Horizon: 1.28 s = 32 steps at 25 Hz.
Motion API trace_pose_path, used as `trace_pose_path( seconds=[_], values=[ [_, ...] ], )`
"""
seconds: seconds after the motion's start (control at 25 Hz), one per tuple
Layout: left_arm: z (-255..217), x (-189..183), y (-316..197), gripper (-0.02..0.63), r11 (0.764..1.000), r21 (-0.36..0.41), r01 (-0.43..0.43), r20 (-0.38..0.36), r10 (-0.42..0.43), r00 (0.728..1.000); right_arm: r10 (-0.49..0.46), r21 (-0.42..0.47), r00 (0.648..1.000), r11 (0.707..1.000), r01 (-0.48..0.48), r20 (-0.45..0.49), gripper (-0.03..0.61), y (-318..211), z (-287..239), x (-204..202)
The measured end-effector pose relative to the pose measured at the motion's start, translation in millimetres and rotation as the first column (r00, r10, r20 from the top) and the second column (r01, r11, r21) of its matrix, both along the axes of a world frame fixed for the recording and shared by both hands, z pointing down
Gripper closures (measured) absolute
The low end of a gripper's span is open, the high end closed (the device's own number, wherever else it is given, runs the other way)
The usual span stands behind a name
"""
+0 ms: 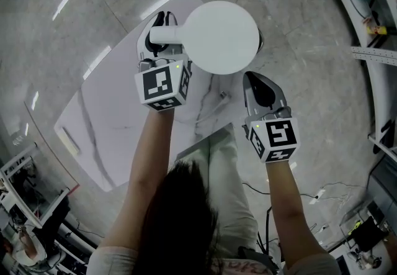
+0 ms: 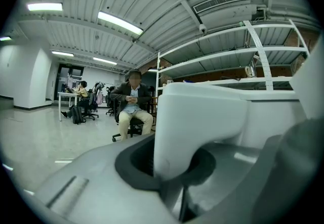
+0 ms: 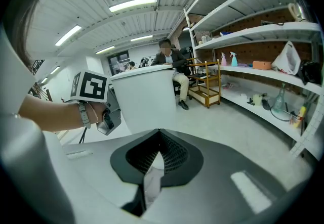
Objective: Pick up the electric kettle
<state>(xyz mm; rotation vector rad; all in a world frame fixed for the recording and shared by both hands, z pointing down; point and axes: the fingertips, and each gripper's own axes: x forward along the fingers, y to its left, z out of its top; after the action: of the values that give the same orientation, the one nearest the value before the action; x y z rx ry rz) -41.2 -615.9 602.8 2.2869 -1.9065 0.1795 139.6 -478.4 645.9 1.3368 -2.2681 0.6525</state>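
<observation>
Both forearms reach forward; the left tongs (image 1: 164, 22) clamp the kettle handle (image 1: 170, 35), the right tongs (image 1: 255, 84) are closed, empty.

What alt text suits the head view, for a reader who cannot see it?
Seen from above, the left gripper is shut on the handle of a white electric kettle over a marbled white table. The right gripper hangs shut and empty beside it.

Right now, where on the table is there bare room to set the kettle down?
Widest free patch of the table: left of the left arm, out to the table's left edge, where only a small pale strip lies. Crowded: the far end, where the left gripper clamps the handle of the kettle, and near the cord by the right gripper.
</observation>
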Motion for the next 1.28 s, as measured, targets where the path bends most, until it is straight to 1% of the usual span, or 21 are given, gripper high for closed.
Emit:
trace_pose_path(
  seconds=[0.32, 0.44, 0.64, 0.84, 1.04, 1.16, 1.28],
  values=[
    [-70.9, 2.4, 14.4, 0.568, 0.998, 0.037, -0.046, 0.001, 0.046, 0.999, -0.010, 0.051, 1.000, 0.999, 0.009, 0.022, 0.555, 5.2, -61.3, -9.9],
    [-96.1, -0.1, 22.4, 0.568, 0.998, 0.037, -0.050, -0.001, 0.050, 0.999, -0.009, 0.078, 0.999, 0.997, 0.006, 0.038, 0.555, 6.1, -87.6, -15.8],
    [-132.1, -12.5, 36.1, 0.568, 1.000, 0.022, -0.016, -0.010, 0.016, 1.000, -0.020, 0.104, 0.999, 0.994, 0.016, 0.038, 0.555, 15.8, -125.6, -21.1],
    [-177.8, -21.0, 51.3, 0.566, 1.000, 0.017, 0.011, -0.020, -0.011, 1.000, -0.057, 0.128, 0.998, 0.990, 0.052, 0.030, 0.555, 30.0, -172.1, -28.1],
    [-224.4, -25.6, 70.7, 0.566, 0.998, 0.001, 0.056, -0.029, -0.056, 0.998, -0.103, 0.159, 0.994, 0.982, 0.099, 0.020, 0.555, 41.7, -224.3, -34.4],
    [-257.5, -25.0, 79.3, 0.564, 0.997, 0.009, 0.074, -0.041, -0.073, 0.996, -0.137, 0.186, 0.991, 0.973, 0.134, 0.002, 0.555, 48.8, -260.3, -32.1],
    [-289.4, -23.4, 88.6, 0.561, 0.996, 0.035, 0.085, -0.042, -0.083, 0.996, -0.155, 0.227, 0.988, 0.961, 0.156, -0.020, 0.555, 54.8, -297.2, -27.6]
  ],
)
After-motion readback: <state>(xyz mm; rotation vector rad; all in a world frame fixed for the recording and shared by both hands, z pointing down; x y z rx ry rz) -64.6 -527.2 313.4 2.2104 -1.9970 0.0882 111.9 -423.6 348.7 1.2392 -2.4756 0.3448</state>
